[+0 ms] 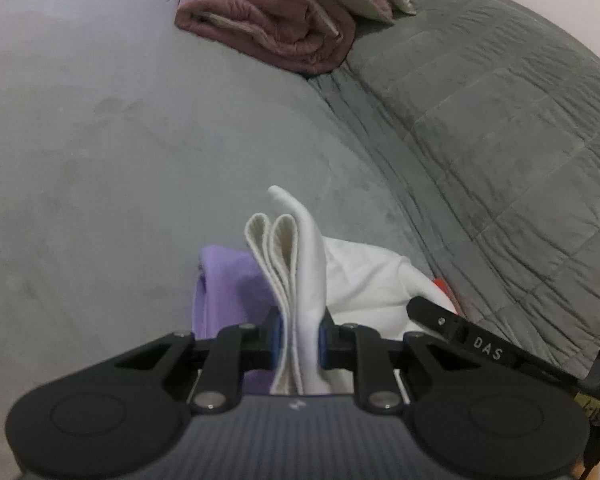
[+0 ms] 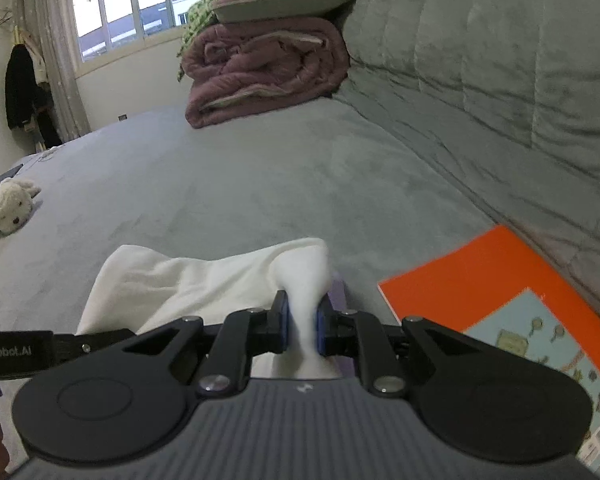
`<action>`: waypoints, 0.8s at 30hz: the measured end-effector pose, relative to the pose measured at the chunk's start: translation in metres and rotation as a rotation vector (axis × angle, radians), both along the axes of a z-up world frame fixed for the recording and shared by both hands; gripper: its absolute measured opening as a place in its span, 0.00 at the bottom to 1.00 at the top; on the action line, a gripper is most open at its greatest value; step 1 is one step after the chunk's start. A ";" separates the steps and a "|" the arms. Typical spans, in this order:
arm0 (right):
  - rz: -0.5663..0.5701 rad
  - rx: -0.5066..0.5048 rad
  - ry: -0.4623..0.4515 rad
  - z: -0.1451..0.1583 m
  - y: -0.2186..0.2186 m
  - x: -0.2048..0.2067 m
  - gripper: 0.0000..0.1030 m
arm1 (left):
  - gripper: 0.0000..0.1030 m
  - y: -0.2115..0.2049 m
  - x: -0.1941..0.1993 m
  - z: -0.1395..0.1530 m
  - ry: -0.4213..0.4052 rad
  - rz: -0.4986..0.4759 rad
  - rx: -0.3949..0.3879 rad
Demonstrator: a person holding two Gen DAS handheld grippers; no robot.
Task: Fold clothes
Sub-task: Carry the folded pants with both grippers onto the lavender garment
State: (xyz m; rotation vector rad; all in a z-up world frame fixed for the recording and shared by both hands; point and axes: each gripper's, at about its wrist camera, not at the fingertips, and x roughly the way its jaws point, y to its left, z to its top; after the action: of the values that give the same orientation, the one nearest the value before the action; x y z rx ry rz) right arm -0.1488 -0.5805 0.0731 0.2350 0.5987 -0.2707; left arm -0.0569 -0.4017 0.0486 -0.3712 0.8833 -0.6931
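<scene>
- Left tongs (image 1: 299, 340) are clamped on a bunched fold of the soft white cloth garment (image 1: 364, 280); its ribbed cream hem stands up in two loops between the blue pads.
- Right tongs (image 2: 302, 330) are pinched tight on another gathered bit of that same white garment (image 2: 172, 280), the fabric squeezed thin between the pads and puffing out above them.
- Between the two grips the white garment hangs stretched just over the grey-green velvety bed cover (image 2: 260, 184), and how much of it touches the bed I cannot tell.
- A pale lilac piece of clothing (image 1: 228, 284) lies on the bed under and to the left of the white one in the left wrist view; a sliver of it peeks out beside the right tongs too.
- A flat orange-bordered picture book (image 2: 500, 300) lies on the bed at the right, close to the right tongs but apart from the cloth.
- Far end of the bed: a rolled dusty-pink quilt (image 2: 268, 68) with a cushion and a green knitted blanket stacked on top.
- A grey quilted padded backrest (image 1: 500, 120) runs along the right side of the bed.
- A small white plush dog (image 2: 8, 208) lies on its side at the left edge of the bed, well apart from the action.
- A window (image 2: 132, 0) with pale curtains sits behind, and dark clothes hang at the far left wall.
</scene>
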 end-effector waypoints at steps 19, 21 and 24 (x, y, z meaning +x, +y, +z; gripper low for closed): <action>0.026 -0.018 0.022 -0.025 -0.017 0.012 0.20 | 0.18 0.011 0.000 -0.032 0.006 0.036 -0.050; 0.020 -0.008 0.017 -0.029 -0.019 0.011 0.20 | 0.18 0.014 -0.002 -0.033 -0.005 0.044 -0.065; 0.010 0.026 -0.009 -0.027 -0.023 0.009 0.20 | 0.18 0.016 -0.003 -0.034 -0.014 0.064 -0.086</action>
State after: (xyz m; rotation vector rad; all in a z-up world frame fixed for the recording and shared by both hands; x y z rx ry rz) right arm -0.1395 -0.6037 0.0463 0.2577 0.5949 -0.2519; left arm -0.0601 -0.3856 0.0148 -0.4685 0.8264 -0.6755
